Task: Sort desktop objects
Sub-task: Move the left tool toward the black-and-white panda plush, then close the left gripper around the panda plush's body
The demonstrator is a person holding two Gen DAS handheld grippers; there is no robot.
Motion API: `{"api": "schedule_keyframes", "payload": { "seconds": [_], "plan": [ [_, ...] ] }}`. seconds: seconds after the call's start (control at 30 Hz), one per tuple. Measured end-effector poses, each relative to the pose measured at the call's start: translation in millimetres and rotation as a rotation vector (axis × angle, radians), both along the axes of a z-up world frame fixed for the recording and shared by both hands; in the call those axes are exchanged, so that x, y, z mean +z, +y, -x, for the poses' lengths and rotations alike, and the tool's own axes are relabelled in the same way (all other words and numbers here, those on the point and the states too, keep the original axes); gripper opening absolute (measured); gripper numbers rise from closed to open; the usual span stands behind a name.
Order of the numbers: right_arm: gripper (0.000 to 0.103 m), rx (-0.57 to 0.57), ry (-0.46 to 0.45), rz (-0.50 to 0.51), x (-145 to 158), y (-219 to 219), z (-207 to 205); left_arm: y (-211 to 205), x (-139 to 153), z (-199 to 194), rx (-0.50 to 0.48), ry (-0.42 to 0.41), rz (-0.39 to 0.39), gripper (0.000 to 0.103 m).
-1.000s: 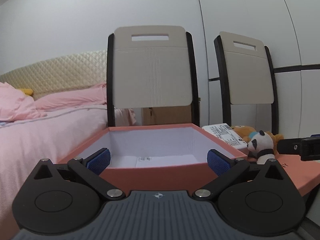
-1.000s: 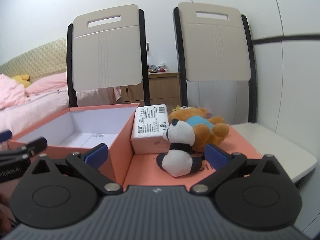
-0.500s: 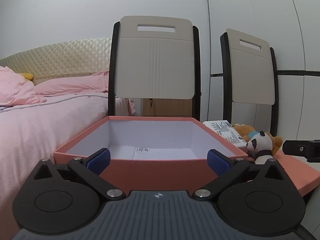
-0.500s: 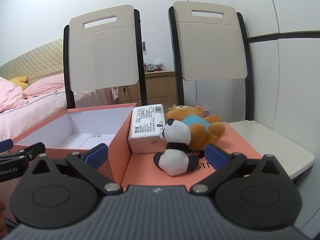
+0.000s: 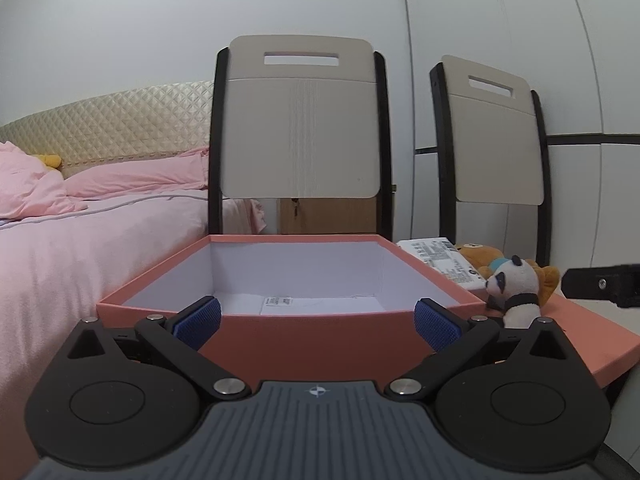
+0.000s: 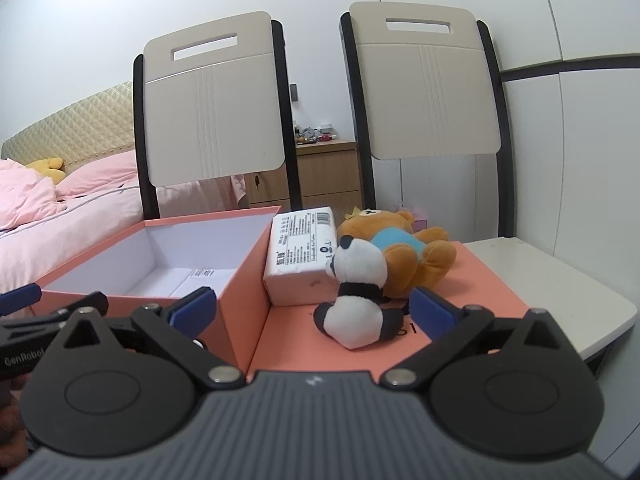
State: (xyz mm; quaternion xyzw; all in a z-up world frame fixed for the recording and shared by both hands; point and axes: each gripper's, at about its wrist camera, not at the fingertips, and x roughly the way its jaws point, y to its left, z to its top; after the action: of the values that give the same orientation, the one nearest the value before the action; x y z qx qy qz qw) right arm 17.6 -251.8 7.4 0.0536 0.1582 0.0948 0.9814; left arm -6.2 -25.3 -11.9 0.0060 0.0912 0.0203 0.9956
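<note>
Both the left tongs (image 5: pixel 316 322) and right tongs (image 6: pixel 312 310) gape wide, holding nothing, the panda (image 6: pixel 354 292) seemingly just ahead.

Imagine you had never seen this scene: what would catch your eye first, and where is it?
Probably the open salmon-pink box, white inside and nearly empty, at the left. Right of it, on the flat pink lid, a panda plush sits before a brown bear and a white tissue pack.
</note>
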Motion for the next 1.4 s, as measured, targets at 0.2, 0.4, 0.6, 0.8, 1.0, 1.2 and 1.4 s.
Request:
{"api": "schedule_keyframes", "payload": {
  "seconds": [0.2, 0.4, 0.6, 0.8, 1.0, 1.2, 1.4],
  "plan": [
    [0.103, -0.018, -0.015, -0.022, 7.1, -20.8, 3.1, -32.8, -6.5, 10.4, -0.081, -0.049, -0.003, 0.103],
    [0.103, -0.07, -0.035, -0.026, 14.5, -52.0, 10.8, -71.6, -9.3, 17.2, -0.143, -0.08, 0.041, 0.103],
    [0.103, -0.104, -0.06, -0.041, 19.4, -87.8, 25.8, -116.1, -11.6, 6.1, -0.189, -0.086, 0.005, 0.102],
    [0.103, -0.13, -0.045, -0.064, 18.1, -116.2, 33.3, -161.3, -17.4, -36.5, -0.23, -0.048, -0.025, 0.097],
    [0.103, -0.13, -0.015, -0.06, 14.5, -132.3, 34.2, -196.6, -27.2, -87.3, -0.198, 0.022, -0.096, 0.096],
    [0.103, -0.124, -0.013, -0.101, 13.7, -144.2, 37.1, -208.1, -33.4, -126.7, -0.162, 0.134, -0.142, 0.083],
    [0.103, -0.101, -0.003, -0.116, 13.6, -140.9, 35.8, -198.7, -36.9, -144.8, -0.153, 0.219, -0.113, 0.043]
  ]
}}
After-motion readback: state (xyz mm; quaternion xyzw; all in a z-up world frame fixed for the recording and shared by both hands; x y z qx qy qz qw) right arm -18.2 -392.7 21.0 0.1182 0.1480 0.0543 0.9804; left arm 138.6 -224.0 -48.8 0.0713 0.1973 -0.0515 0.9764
